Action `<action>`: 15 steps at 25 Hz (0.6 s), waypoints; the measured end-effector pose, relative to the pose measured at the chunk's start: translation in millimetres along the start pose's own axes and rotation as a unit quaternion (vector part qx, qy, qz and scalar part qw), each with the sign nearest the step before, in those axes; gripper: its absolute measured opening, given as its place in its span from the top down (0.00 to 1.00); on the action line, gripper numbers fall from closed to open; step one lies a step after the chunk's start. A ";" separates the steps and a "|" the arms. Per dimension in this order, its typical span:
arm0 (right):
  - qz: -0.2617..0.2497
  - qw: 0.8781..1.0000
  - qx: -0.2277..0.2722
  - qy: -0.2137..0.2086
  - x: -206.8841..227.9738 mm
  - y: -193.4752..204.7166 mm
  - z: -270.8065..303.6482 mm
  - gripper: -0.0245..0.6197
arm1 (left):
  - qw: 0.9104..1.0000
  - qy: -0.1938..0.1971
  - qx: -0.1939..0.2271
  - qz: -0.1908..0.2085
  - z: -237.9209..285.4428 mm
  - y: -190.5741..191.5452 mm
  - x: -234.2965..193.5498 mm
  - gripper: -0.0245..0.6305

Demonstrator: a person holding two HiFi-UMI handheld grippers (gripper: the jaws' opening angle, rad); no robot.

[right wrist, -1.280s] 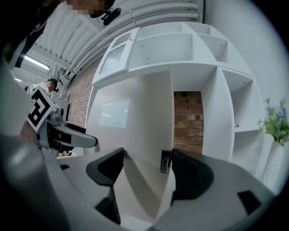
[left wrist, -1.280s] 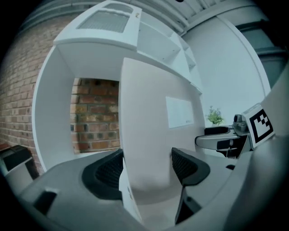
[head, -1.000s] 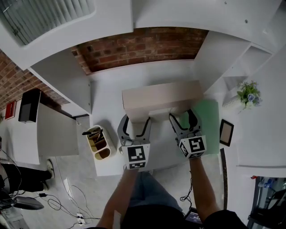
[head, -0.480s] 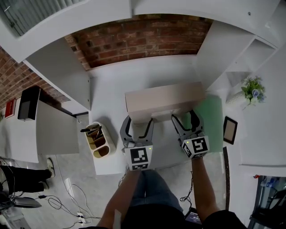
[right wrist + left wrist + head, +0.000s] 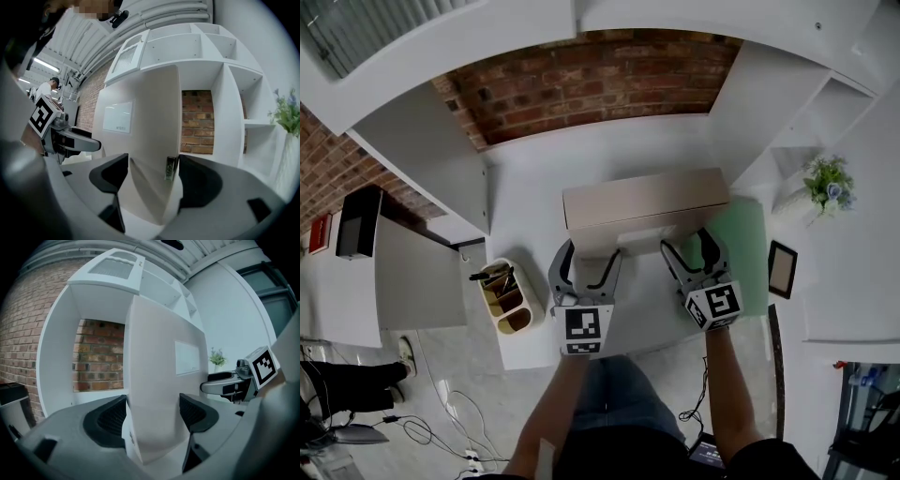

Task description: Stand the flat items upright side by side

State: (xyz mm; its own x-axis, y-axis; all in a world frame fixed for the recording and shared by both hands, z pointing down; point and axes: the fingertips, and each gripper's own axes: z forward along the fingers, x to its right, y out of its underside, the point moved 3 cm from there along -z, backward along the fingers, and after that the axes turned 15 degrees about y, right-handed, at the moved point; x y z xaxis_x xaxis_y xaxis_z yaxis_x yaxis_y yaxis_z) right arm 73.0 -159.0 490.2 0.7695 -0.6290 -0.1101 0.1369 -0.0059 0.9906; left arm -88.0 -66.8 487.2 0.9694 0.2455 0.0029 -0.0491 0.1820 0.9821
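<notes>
Just one box (image 5: 642, 202), two claws (image 5: 588, 258) (image 5: 687, 246)

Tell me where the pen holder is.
The pen holder stands at the left of the head view, on the near edge of the white desk, just left of the left gripper and apart from the upright box.

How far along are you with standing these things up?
Nothing stands alone yet. In hand: the left gripper and right gripper clamp the box, already upright. To do: let it go, then stand the green sheet, lying flat at its right, beside it.
</notes>
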 end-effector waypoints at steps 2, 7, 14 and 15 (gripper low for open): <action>0.001 1.000 -0.002 0.002 -0.5 -1.2 0.0 0.47 | 1.000 0.002 -0.002 -0.004 -1.4 2.5 -1.4 0.46; 0.005 1.000 -0.016 0.010 2.6 -0.8 -4.8 0.46 | 1.000 0.005 -0.005 -0.004 -7.8 4.3 -7.6 0.46; 0.039 0.998 -0.038 0.034 5.7 -16.4 -24.0 0.46 | 0.999 0.032 -0.009 -0.012 -13.4 -4.3 -14.6 0.44; 0.047 0.997 -0.041 0.038 5.0 -18.9 -27.3 0.46 | 0.999 0.039 -0.009 -0.013 -13.4 -6.4 -14.8 0.43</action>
State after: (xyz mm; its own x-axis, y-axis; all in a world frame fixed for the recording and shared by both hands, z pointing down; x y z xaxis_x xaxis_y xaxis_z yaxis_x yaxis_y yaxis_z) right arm 91.3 -140.8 468.6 0.8259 -0.5632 -0.0258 0.1096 0.1156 0.9872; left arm -105.3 -58.9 478.3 0.9487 0.3139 -0.0382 -0.0290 0.2067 0.9780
